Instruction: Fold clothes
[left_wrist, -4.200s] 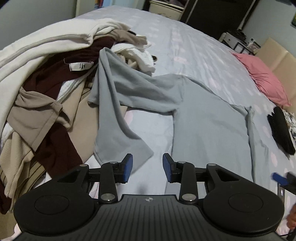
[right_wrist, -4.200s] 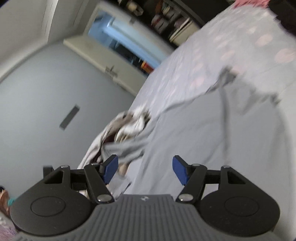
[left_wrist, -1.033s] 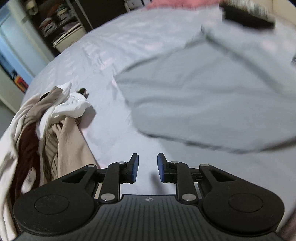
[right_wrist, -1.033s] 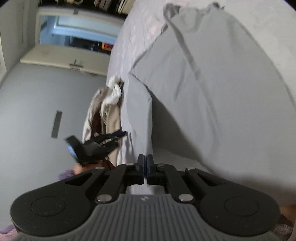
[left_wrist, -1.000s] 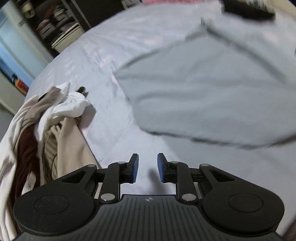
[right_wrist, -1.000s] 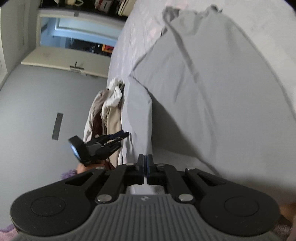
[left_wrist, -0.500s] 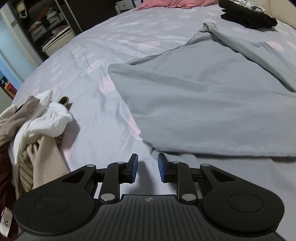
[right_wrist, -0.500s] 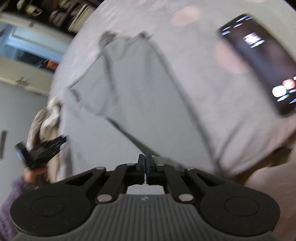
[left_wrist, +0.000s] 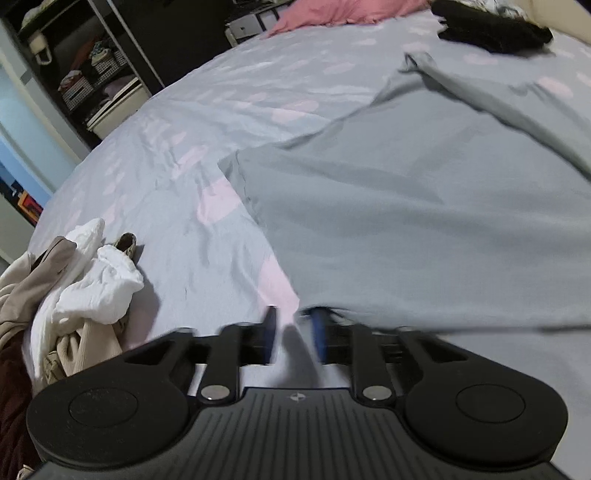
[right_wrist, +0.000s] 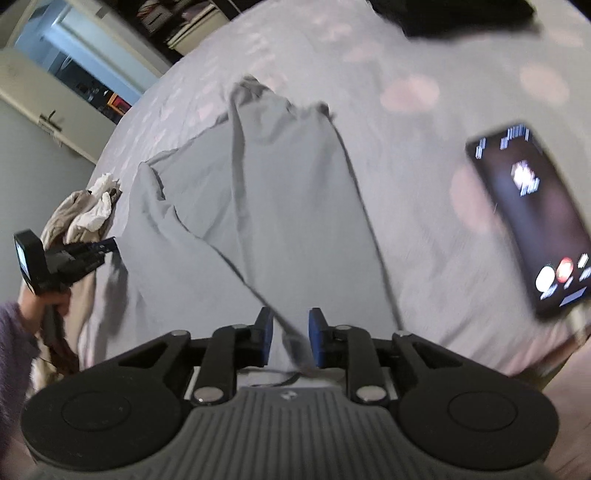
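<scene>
Both wrist views down onto bed (left_wrist: 229, 122)

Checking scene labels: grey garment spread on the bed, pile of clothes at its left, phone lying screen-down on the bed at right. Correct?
Not quite. The phone lies screen-up: the right wrist view shows its lit display with icons. The rest holds: grey garment spread on the bed, pile of clothes at its left.

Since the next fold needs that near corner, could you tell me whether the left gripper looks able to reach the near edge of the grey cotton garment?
Probably yes: the left gripper sits just short of the grey cotton garment, with only bare bedsheet between.
</scene>
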